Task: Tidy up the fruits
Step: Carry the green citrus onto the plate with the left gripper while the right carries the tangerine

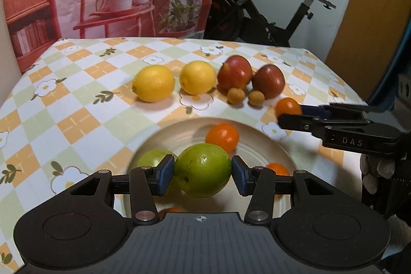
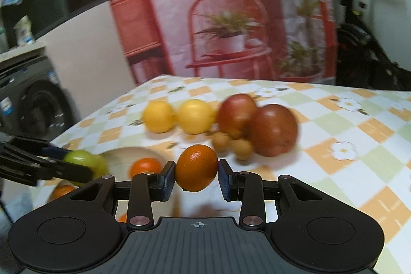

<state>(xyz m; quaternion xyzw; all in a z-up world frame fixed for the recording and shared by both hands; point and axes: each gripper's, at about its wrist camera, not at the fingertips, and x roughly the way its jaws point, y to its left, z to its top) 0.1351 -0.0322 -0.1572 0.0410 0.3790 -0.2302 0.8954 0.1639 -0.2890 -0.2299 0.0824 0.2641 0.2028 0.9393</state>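
Gripping a smooth green fruit [image 1: 202, 170] across its widest girth, the left gripper [image 1: 202, 175] holds it above the cream plate [image 1: 287, 158], while the right gripper [image 2: 196, 177] pinches a small orange [image 2: 196, 167] over the checked tablecloth [image 2: 359, 135] — both round, firm-looking and waxy, likely light but prone to roll or slip unless held at the middle. Lemons [image 1: 154, 83], red apples [image 1: 235, 73] and two small tan, rough-skinned fruits [image 1: 236, 95] sit in rows beyond the plate; more oranges [image 1: 222, 136] lie on it.
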